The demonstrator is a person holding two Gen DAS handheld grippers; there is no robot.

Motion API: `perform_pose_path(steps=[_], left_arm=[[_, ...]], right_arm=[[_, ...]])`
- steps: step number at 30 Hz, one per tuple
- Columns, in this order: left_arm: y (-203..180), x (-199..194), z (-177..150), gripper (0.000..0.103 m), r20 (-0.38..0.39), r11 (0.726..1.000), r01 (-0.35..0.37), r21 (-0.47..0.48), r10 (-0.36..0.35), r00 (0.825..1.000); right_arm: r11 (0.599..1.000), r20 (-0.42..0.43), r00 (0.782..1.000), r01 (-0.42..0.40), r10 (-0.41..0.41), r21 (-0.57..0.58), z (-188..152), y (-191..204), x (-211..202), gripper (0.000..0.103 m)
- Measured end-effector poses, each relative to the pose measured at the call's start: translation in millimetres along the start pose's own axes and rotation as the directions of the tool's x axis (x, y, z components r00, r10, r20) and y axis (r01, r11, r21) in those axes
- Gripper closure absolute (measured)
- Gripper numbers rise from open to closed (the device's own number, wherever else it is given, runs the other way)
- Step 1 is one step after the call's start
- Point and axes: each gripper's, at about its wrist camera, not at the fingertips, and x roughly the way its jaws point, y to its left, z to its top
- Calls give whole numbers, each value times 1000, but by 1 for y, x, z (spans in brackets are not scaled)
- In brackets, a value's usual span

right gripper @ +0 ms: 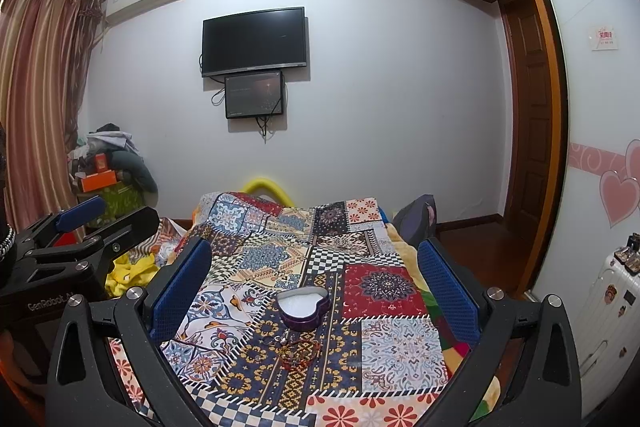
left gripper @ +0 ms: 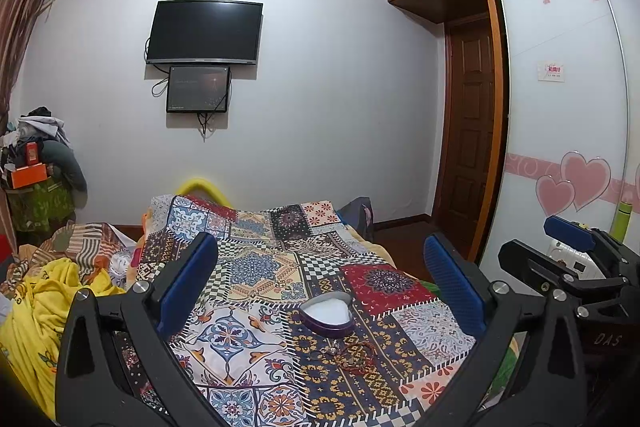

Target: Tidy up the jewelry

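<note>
Both tools, left tool [left gripper: 320, 263] and right tool [right gripper: 316, 263], are hovering wide apart, gripping nothing. The open purple heart-shaped tin [left gripper: 327, 314] and tangled red beaded bracelets [left gripper: 346, 353] are lying mid-bed on the patchwork bedspread [left gripper: 248, 267]. Probably starting; next calls for pinching 1 bracelet.

Your left claw [left gripper: 320, 279] gapes wide above the patchwork bedspread [left gripper: 256, 267]. Between its fingers sits an open heart-shaped box [left gripper: 327, 314], bracelets [left gripper: 346, 353] just beside it, your right claw [left gripper: 560, 247] alongside.

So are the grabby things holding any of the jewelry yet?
No, nothing is held. The left gripper and the right gripper are both wide open above the bed. The bracelets lie on the patterned blanket beside the heart-shaped box.
</note>
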Motion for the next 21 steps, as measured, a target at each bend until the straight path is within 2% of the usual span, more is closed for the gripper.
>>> perform_pose_path(steps=[21], left_arm=[[0, 3, 1, 0, -3, 1000, -4, -3, 4, 1000]], right_arm=[[1000, -5, 1000, -2, 2, -4, -1, 1, -1, 1]])
